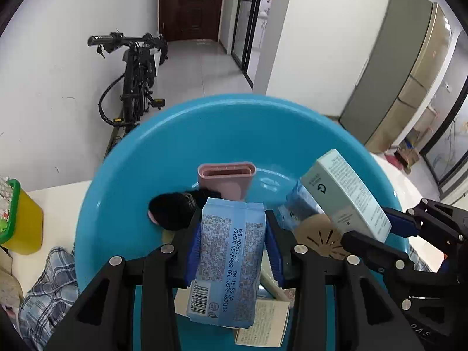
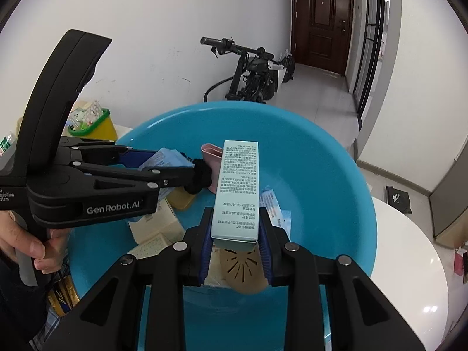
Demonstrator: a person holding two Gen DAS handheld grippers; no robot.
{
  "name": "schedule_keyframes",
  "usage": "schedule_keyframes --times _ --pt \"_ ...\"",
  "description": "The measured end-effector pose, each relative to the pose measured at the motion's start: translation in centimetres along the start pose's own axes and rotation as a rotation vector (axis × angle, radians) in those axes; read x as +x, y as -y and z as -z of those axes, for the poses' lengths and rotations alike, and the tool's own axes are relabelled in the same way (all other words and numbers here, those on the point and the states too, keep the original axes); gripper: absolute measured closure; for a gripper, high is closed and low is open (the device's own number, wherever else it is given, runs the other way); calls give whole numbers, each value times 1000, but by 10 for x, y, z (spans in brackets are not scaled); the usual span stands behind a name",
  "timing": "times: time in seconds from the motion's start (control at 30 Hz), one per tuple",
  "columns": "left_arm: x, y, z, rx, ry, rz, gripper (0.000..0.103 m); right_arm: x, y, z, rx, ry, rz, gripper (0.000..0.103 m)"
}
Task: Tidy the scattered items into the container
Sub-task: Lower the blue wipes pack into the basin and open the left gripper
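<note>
A big blue basin (image 1: 146,175) (image 2: 321,175) fills both views. My left gripper (image 1: 233,228) is shut on a light blue printed packet (image 1: 231,257) and holds it over the basin; it also shows in the right wrist view (image 2: 163,166). My right gripper (image 2: 235,234) is shut on a pale green carton (image 2: 238,187) above the basin, also seen in the left wrist view (image 1: 348,193). In the basin lie a pink open-ended case (image 1: 225,180), a black fuzzy item (image 1: 172,210), a brown perforated disc (image 1: 318,235), cream boxes (image 2: 155,228) and another blue packet (image 2: 275,204).
A yellow bin with a green rim (image 1: 17,219) (image 2: 93,125) stands on the white table (image 2: 409,263) left of the basin. Plaid cloth (image 1: 49,286) lies at the lower left. A gold item (image 2: 63,295) sits beside the basin. A bicycle (image 1: 134,87) leans on the far wall.
</note>
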State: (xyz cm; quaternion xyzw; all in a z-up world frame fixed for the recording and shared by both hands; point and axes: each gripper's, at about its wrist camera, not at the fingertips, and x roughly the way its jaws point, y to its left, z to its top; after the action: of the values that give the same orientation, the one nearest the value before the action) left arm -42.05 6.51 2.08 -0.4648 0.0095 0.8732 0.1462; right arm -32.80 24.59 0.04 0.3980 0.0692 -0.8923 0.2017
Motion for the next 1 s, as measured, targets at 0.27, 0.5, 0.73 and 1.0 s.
schedule_keyframes --times 0.27,0.5,0.73,1.0 --pt "21 -4 3 -16 -87 -9 61 0 1 4 7 -9 -5 76" --pt "32 1 5 22 -146 11 61 4 -3 1 1 -13 0 76" --pt "43 12 10 66 -212 -29 57 -1 -3 -1 0 -3 2 76" --pt "25 16 -5 108 -156 -283 18 -4 -4 -3 -2 7 -6 76"
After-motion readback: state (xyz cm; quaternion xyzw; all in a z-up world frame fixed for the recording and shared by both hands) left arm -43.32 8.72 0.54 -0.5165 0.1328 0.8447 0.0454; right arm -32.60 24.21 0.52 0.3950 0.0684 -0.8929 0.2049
